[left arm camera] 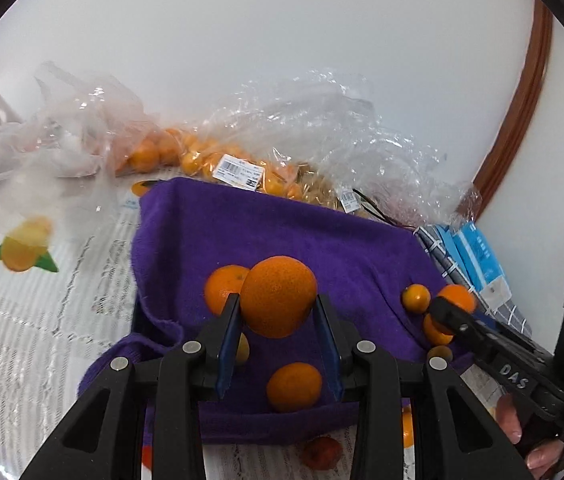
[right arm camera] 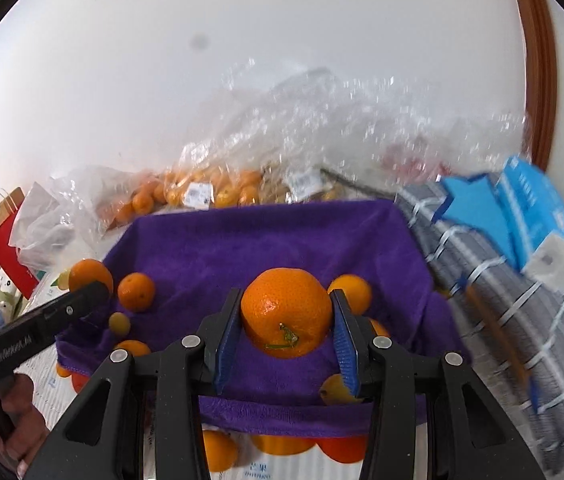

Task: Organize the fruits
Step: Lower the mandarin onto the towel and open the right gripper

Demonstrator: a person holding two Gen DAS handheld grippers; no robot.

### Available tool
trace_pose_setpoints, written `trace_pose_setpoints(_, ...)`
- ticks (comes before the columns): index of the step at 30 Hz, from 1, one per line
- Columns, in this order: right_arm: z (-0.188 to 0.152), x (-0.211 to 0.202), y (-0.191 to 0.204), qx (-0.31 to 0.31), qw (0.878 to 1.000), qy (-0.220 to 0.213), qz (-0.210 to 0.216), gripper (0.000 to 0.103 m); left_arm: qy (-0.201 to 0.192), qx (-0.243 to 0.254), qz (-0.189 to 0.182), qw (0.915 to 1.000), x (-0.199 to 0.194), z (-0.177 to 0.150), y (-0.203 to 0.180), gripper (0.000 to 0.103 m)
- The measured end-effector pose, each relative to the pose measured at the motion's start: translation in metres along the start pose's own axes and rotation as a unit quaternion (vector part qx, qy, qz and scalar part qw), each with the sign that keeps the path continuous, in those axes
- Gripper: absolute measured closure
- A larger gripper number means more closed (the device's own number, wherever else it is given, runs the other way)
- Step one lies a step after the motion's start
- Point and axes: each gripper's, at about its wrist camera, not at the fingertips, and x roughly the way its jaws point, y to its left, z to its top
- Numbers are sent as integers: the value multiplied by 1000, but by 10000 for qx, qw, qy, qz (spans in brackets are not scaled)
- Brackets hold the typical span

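Oranges with dimpled, glossy skin sit clamped in both tools above a box lined with fuzzy purple cloth (left arm camera: 282, 224). Seen from its own camera, the left gripper (left arm camera: 278, 320) pinches a round orange (left arm camera: 278, 296) between its blue ribbed pads. The right gripper (right arm camera: 287, 326) squeezes a stemmed orange (right arm camera: 286, 312), whose green stalk faces the lens. Loose in the cloth-lined box lie a flattish mandarin (left arm camera: 294, 386) near the front edge, another orange (left arm camera: 224, 286) just behind the left one, and small round kumquats (left arm camera: 416, 298) toward the right. Beyond the far edge, crinkly clear plastic bags (left arm camera: 322, 128) hold heaps of small orange fruit (left arm camera: 170, 152) with white barcode labels. To the right, blue cartons (right arm camera: 530, 208) rest on grey checked fabric (right arm camera: 522, 304).
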Motion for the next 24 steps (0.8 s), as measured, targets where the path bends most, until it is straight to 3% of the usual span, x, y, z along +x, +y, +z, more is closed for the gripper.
trace_pose_setpoints(5,-3,12,5,-330,9990,60,-305,60,151,-34,-53,9999,13,-7,0,69)
trace_pose_setpoints(14,-8,32,1,-297,9985,371,-287,60,196,-32,-19,9998,19,-7,1,69)
trace_pose_setpoints(24,-12,30,-4,-181,9987,343,-322,60,196,29,48,9998,19,-8,-2,69)
